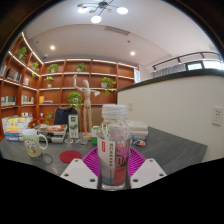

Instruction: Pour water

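Between the two fingers of the gripper point(113, 176) stands a clear plastic bottle point(114, 148), upright on a pink mat point(132, 158); the fingers seem to close against its sides, though contact is hard to confirm; a mug point(35, 143) sits well apart on the grey table point(175, 148).

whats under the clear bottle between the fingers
The clear bottle stands between the fingers on a pink ridged mat. The mat directly beneath it is covered by its base.

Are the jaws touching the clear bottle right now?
Cannot tell. In the gripper view the clear bottle stands between the fingers, on the table, but the low contact area is dark, showing neither gap nor contact.
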A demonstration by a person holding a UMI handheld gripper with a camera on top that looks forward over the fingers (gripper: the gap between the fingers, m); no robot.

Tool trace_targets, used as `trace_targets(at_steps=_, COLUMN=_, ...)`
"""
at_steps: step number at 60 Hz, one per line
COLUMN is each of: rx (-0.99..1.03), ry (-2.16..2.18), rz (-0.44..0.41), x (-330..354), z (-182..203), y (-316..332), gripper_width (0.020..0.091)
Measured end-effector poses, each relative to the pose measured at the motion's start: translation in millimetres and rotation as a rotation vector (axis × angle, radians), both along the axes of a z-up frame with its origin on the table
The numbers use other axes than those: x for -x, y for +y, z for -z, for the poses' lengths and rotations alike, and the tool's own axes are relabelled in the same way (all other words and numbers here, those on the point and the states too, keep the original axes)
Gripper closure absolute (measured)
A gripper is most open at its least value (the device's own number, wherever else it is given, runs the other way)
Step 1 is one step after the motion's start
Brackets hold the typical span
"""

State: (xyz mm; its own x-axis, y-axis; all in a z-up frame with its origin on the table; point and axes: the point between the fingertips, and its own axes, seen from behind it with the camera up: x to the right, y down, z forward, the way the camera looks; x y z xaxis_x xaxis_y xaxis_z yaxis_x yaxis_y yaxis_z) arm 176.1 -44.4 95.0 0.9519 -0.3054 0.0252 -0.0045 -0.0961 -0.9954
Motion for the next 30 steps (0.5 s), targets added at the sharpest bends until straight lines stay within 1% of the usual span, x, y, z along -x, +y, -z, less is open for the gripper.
trace_targets(at_steps=9, rx=0.005, ry=-0.003, rz=0.008, x=-0.4, z=0.7, y=1.4, gripper_width=0.0755)
trace_targets(at_steps=14, rx=0.042, ry=-0.048, rz=0.004, x=4.6, z=0.2, y=6.7, gripper_width=0.0754)
trace_targets(at_steps=19, rx=0.096, ry=-0.178, rz=-0.032, x=16.6, z=-4.0, y=17.0, gripper_width=0.0754)
trace_targets(at_steps=26, rx=0.172, ry=-0.504, rz=-0.104, x=42.9, z=-19.8, y=38.8, gripper_width=0.0755)
trace_targets(at_steps=30, rx=0.202, ry=-0.699, rz=-0.120, x=62.8, z=-30.3, y=55.6, gripper_width=0.0756)
